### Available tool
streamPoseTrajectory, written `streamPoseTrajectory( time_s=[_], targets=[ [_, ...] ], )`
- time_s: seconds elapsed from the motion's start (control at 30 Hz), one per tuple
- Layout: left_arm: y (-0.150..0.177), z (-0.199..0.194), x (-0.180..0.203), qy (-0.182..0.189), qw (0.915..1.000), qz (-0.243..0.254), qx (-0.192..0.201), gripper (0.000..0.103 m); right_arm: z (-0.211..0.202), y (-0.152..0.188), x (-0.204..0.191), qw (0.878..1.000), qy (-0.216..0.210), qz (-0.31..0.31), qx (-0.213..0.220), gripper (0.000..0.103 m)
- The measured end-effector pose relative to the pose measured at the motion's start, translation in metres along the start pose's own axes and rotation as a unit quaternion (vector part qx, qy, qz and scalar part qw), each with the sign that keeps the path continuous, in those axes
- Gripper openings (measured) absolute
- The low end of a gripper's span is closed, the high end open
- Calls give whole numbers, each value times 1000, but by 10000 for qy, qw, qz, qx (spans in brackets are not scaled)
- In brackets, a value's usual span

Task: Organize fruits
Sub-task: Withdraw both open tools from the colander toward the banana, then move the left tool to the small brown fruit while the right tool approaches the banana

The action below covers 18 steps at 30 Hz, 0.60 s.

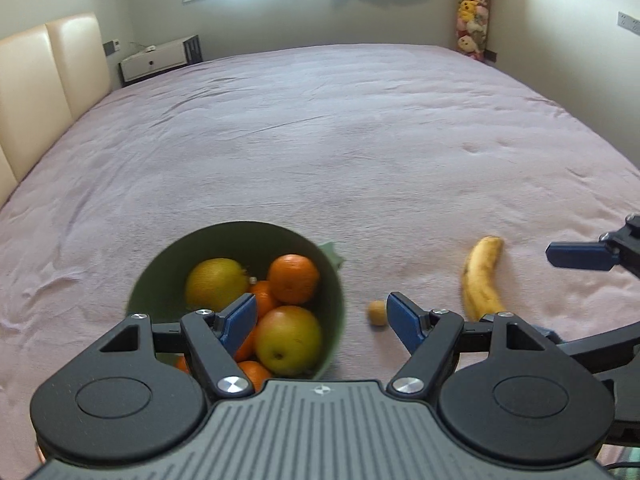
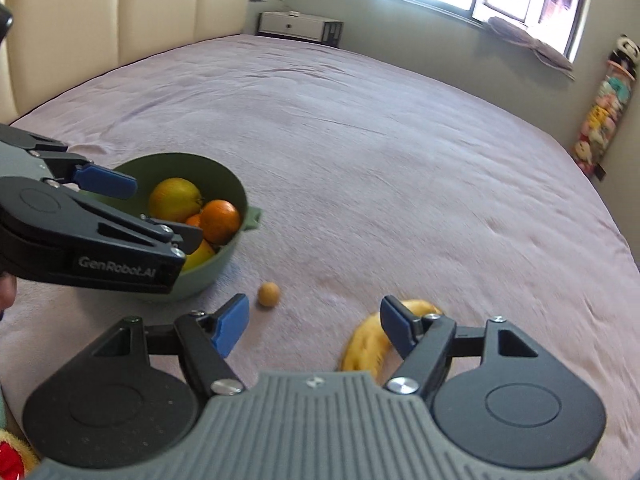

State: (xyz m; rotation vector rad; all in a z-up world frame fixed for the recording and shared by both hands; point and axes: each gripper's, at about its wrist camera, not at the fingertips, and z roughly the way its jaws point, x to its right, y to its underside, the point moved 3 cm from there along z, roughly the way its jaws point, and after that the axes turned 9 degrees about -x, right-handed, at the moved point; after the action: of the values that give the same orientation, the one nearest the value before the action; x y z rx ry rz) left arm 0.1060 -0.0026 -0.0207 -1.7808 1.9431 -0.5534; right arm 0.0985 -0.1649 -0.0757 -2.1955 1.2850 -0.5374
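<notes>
Most of the sorting looks finished. The round green plastic bowl sits on the pale pink bedspread and already holds a heap of fruit: a large yellow citrus, several oranges and a yellow-green apple nearest the camera. A small green tab or handle pokes out from the bowl's far rim.

Two pieces are still out on the bed. A small round tan fruit (too small to name with confidence) lies just beside the bowl, and a ripe yellow banana with brown flecks lies further off to the right, well apart from the bowl.

The left gripper hovers over the bowl's near edge with its jaws spread wide and nothing between them. The right gripper is also wide open and empty, held low above the bedspread; in its own view the banana lies partly behind its right finger, not between the two fingers.

I judge the task close to its end: only the banana and the small tan fruit remain to go in, and neither is gripped yet.
</notes>
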Motion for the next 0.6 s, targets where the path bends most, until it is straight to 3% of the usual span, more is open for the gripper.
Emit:
streamPoseTrajectory(
  time_s=[0.23,0.53,0.6],
  targets=[
    [8,9,25,673,9977,38,-3,86,2,28,26,9988,241,427,-23,70],
    [20,28,48,908,9953,335,-60,81,23,52,54,9949,314,898,-340,69],
    [23,34,49,962,9948,315,-109,79,27,53,57,9944,283,945,-369,63]
  ],
)
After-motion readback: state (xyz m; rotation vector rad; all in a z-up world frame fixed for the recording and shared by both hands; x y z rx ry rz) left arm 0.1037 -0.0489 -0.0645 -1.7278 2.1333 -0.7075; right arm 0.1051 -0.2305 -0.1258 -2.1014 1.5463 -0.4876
